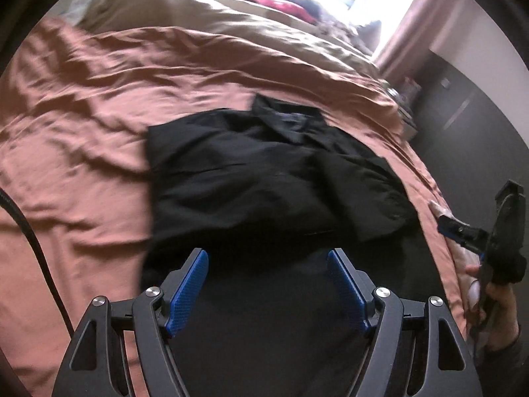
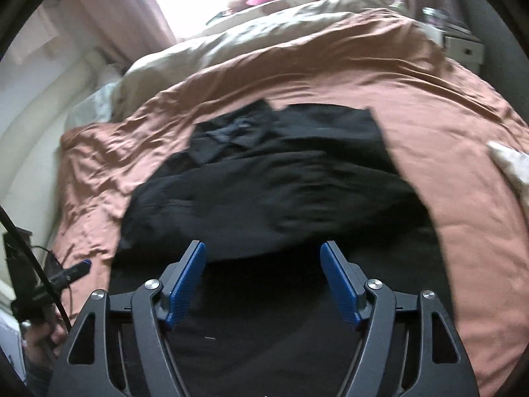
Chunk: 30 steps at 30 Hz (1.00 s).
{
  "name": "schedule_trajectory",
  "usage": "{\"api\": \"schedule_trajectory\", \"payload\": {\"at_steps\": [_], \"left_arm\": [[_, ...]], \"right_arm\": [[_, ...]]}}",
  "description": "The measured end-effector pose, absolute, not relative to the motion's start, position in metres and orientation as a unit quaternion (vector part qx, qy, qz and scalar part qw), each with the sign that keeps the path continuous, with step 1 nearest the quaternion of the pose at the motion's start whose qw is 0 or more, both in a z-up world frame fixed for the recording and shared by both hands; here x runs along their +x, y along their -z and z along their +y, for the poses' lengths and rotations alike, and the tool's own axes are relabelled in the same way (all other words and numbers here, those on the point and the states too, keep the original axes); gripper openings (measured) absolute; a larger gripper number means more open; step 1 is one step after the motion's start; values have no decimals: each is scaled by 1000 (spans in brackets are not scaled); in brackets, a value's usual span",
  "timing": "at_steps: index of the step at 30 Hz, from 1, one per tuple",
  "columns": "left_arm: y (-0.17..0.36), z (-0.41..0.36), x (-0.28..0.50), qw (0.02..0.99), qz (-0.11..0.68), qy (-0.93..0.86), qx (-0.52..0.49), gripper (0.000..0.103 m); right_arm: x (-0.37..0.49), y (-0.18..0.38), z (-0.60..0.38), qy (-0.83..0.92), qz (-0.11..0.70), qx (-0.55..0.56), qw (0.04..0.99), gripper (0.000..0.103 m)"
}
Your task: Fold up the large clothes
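Note:
A black collared shirt [image 1: 264, 178] lies partly folded on the terracotta bed cover [image 1: 82, 125], collar at the far end. It also shows in the right wrist view [image 2: 281, 178]. My left gripper [image 1: 268, 261] hovers open and empty over the shirt's near edge. My right gripper [image 2: 263, 253] is open and empty over the same near edge. In the left wrist view the right gripper [image 1: 463, 228] shows at the bed's right edge. In the right wrist view the left gripper [image 2: 74, 271] shows at the left.
A beige duvet [image 1: 198, 16] is bunched at the far end of the bed, with toys [image 1: 284, 3] by the bright window. A pink curtain [image 1: 410, 26] and a dark cabinet [image 1: 463, 109] stand to the right. A white cloth [image 2: 509, 162] lies on the cover.

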<state>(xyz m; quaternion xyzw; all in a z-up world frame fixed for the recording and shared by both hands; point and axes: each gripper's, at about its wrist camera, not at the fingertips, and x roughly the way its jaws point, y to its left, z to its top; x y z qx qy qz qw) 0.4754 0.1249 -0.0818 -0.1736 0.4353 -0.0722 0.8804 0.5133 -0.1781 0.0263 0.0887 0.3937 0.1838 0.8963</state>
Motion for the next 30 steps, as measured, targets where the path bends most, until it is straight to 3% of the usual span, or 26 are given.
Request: {"api": "schedule_trajectory", "payload": {"at_steps": [21,25,30], "left_arm": [[102,-107,604,849,506,149,-36,76],[120,-140,619,846,515,135,1,76],[144,-158,631,843,525,100,61,76]], "right_arm": [[535,31,-282,-93,439,114,886,70],[544,47,-285,-92,454,121,878,55],[545,55,-290,-98,451,129,878,54]]}}
